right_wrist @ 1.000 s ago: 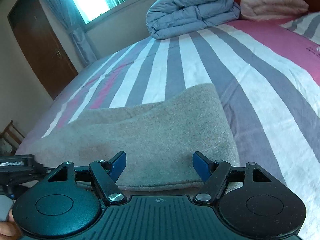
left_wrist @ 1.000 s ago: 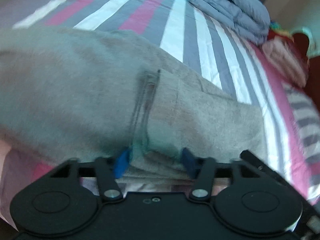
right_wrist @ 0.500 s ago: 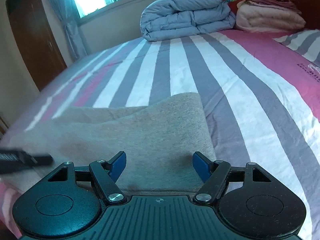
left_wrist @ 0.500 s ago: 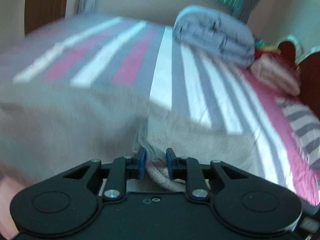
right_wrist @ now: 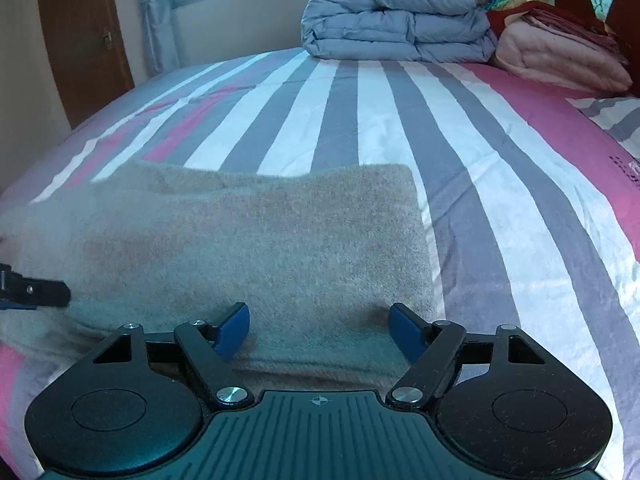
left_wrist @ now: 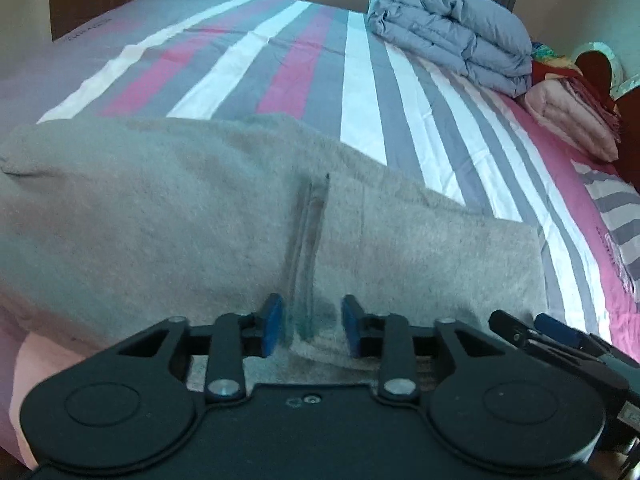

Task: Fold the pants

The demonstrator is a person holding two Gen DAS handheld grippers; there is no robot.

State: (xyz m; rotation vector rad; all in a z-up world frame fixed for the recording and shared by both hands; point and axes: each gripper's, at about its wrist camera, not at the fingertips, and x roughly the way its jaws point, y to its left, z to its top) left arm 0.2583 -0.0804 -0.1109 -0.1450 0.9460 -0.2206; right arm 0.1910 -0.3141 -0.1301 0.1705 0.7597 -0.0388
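While the grey pants (left_wrist: 224,216) lie folded flat across the striped bed sheet (left_wrist: 360,92), the left gripper (left_wrist: 310,326) sits low at their near edge, its blue fingers (left_wrist: 272,322) parted with a raised ridge of the cloth and a dark seam between them, the pads not pressing it. Off to its right, the tip of the right gripper (left_wrist: 560,332) pokes into the corner of the left wrist view. Over on the right wrist view, the right gripper (right_wrist: 320,334) is spread wide, gripping nothing, with the right end of the pants (right_wrist: 248,248) directly ahead of it. Far beyond both claws, a folded blue-grey duvet (right_wrist: 394,20) rests beside pink blankets (right_wrist: 560,56).
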